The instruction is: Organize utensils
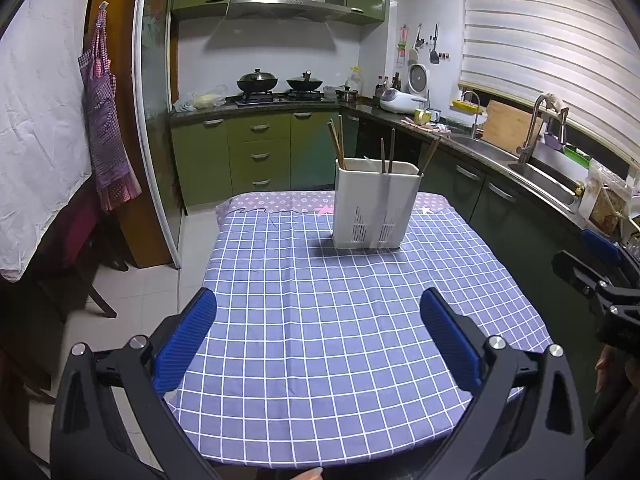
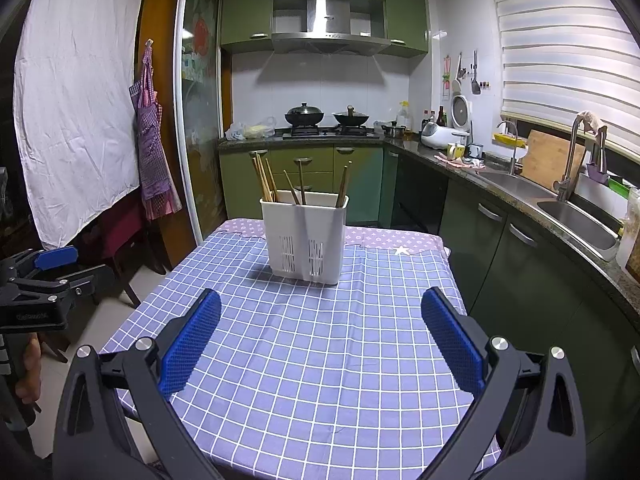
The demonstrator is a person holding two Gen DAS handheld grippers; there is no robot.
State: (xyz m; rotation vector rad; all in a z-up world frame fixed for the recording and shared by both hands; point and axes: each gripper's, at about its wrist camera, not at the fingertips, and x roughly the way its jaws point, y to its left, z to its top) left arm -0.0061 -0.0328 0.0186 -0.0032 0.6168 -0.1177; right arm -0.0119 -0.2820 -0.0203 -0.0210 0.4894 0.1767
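**Both grippers spread wide over the checked cloth, chopstick holder at the far end**

The left gripper [image 1: 318, 320] hovers above the near part of the surface, its blue-padded black fingers [image 1: 186, 344] spread wide apart with nothing between them. The right gripper [image 2: 320, 320] hangs in the same way, its blue-padded fingers [image 2: 452, 340] wide apart and empty.

A white plastic utensil holder with slotted drain vents [image 1: 376, 204] stands upright toward the far end of the surface, on a blue-and-white checked tablecloth [image 1: 320, 300]. It is well apart from both grippers. Several brown wooden chopsticks [image 2: 264, 178] stand in it, leaning at different angles: a bunch at its left end, a few near the middle divider, and others at its right end.

In the right wrist view, the left gripper shows at the left edge, beside the surface, with a hand [image 2: 30, 372] on its handle.
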